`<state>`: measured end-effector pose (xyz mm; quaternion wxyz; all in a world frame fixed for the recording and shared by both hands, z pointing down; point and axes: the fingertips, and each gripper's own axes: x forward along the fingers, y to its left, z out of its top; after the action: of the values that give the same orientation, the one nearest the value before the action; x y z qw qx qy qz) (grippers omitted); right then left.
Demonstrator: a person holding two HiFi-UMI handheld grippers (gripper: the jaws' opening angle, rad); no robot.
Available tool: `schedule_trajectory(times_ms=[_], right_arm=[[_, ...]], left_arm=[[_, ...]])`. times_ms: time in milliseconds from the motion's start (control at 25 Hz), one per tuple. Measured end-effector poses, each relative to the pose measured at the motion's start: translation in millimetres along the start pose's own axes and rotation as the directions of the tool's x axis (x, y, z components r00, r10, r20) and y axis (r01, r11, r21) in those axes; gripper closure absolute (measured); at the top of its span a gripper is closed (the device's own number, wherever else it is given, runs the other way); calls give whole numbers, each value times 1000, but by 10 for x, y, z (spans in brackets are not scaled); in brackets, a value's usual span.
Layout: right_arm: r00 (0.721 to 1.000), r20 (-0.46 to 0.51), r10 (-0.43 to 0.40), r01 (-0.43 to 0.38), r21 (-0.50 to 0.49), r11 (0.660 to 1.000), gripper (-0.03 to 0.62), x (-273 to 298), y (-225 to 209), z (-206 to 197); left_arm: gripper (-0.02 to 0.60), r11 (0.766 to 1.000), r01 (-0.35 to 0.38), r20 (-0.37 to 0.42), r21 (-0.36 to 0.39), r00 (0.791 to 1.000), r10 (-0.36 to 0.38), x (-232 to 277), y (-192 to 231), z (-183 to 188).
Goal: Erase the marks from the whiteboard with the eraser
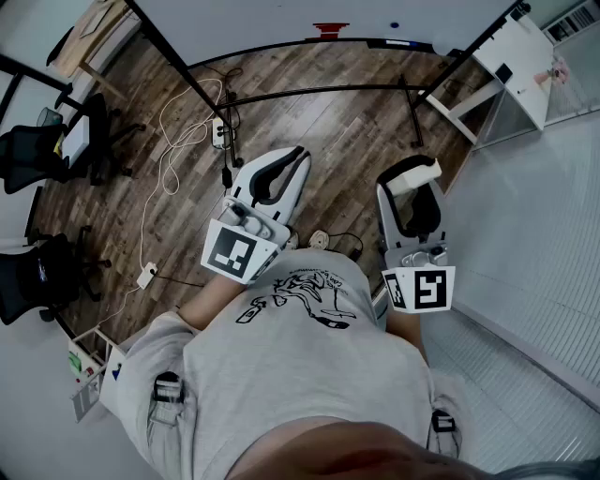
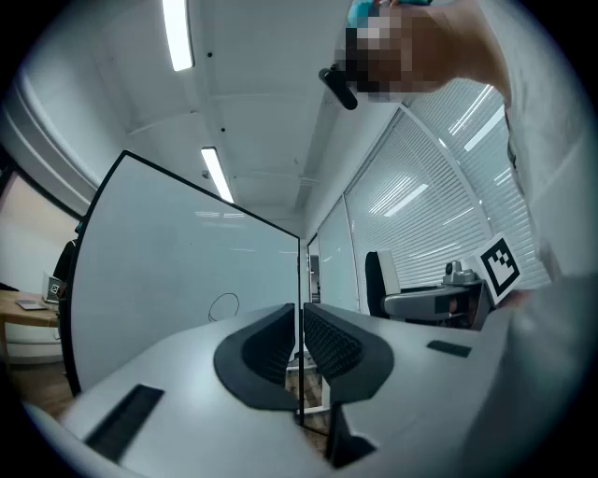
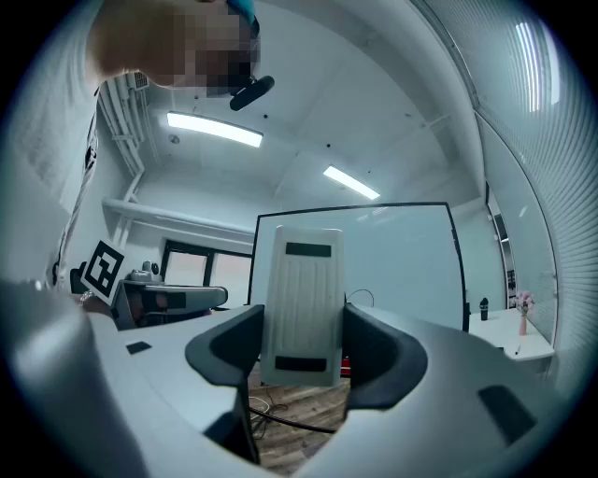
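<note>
The whiteboard stands ahead of me on a black floor frame. In the left gripper view the whiteboard carries a small drawn loop. In the right gripper view the whiteboard fills the middle, and part of a mark peeks out beside the eraser. The white eraser stands upright between the jaws of my right gripper, which is shut on it. From the head view, the right gripper holds the eraser near my chest. My left gripper is shut and empty, its jaws almost touching.
Wooden floor lies between me and the board, with white cables and a power strip at the left. Black office chairs stand far left. A white table and a blinds-covered glass wall are on the right.
</note>
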<state>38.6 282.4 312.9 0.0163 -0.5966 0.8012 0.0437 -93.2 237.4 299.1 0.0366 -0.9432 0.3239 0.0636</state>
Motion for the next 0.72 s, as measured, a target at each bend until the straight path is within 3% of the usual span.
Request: schedule_trajectory(times_ms=[720], right_arm=[[998, -15, 63, -63, -1, 998, 330, -32, -554, -83]], left_arm=[[538, 999, -33, -17, -19, 999, 32, 537, -335, -161]])
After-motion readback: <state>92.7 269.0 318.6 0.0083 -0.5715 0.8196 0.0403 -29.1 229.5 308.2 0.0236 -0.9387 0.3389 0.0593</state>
